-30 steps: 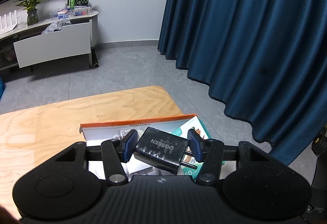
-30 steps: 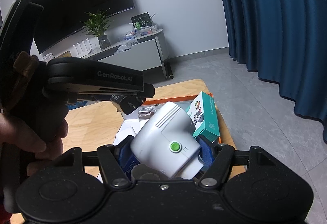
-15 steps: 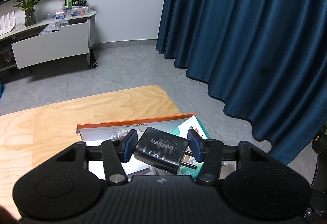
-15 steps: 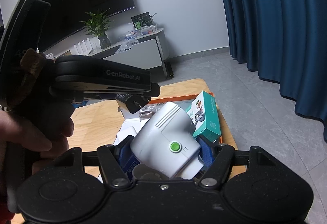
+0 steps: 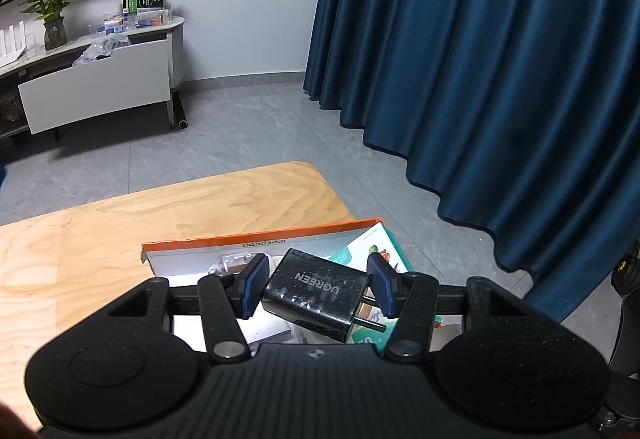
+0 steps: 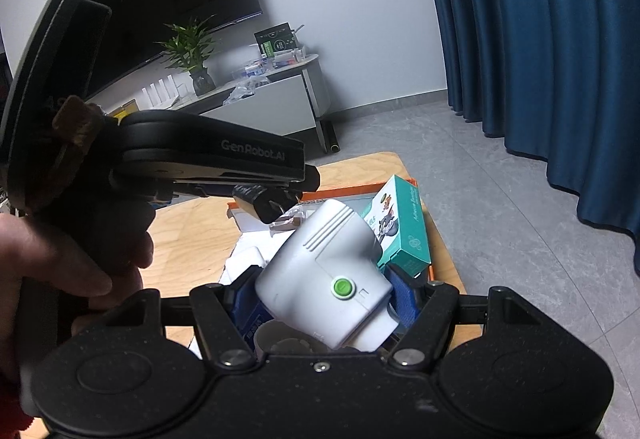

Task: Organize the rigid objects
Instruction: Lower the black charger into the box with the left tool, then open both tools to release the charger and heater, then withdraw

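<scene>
A: Where's the charger (image 5: 316, 293)?
B: Between the left gripper's (image 5: 318, 289) pads, above the tray (image 5: 256, 239) on the table (image 5: 120, 231).
A: And the white device (image 6: 326, 279)?
B: In the right gripper (image 6: 324, 303), the carton (image 6: 404, 231) standing behind it in the tray's right end.

**Grippers and hand: pose and state**

Left gripper (image 5: 316, 287): pitched downward, blue pads clamped on a black charger (image 5: 316, 295) held askew between them. Right gripper (image 6: 324, 299): pitched downward, jaws wide, gripping a white device (image 6: 324, 271). Person's hand (image 6: 56, 263): wrapped around the left gripper's handle, left of the right gripper.
</scene>
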Demonstrator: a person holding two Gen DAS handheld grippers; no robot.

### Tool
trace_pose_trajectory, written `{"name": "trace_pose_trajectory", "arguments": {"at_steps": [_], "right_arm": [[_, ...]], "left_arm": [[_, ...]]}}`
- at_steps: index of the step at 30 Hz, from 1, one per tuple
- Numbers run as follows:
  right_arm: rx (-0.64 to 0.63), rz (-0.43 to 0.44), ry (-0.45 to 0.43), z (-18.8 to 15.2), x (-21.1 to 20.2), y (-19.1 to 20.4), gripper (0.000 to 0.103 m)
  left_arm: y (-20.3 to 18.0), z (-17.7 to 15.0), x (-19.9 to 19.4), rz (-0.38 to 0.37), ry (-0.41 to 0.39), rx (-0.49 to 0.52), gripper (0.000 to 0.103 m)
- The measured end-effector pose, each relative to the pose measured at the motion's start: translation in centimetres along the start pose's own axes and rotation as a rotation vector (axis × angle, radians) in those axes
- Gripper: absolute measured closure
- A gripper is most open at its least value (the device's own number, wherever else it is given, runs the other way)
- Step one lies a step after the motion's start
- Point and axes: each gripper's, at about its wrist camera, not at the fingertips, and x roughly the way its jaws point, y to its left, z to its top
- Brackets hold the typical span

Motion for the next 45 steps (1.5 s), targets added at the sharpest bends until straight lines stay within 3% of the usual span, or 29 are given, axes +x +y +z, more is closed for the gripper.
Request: {"name": "trace_pose_trajectory", "arguments": {"at_steps": [20, 27, 30, 35, 45], "right_arm": [[0.010, -0.001, -0.025, -0.5, 0.0, -0.3, 0.018], [0.010, 0.012, -0.041, -0.5, -0.9, -0.6, 0.018], [0.004, 0.020, -0.046, -0.6, -1.4, -0.5, 0.018], [0.000, 0.027, -0.056, -0.8, -2.2, -0.3, 0.018], [-0.010, 0.002, -0.054, -1.4, -4.7, 0.3, 0.018]], "left_arm": [[0.2, 0.9, 2.1, -0.010, 0.030, -0.004, 0.049], [0.3, 1.5, 4.0, -0.058, 0.063, -0.043, 0.048], [0.3, 1.6, 4.1, -0.050, 0.063, -0.057, 0.034], [0.1, 1.4, 2.1, -0.033, 0.035, -0.027, 0.033], [-0.3, -0.4, -3.4, 0.069, 0.007, -0.013, 0.011]]}}
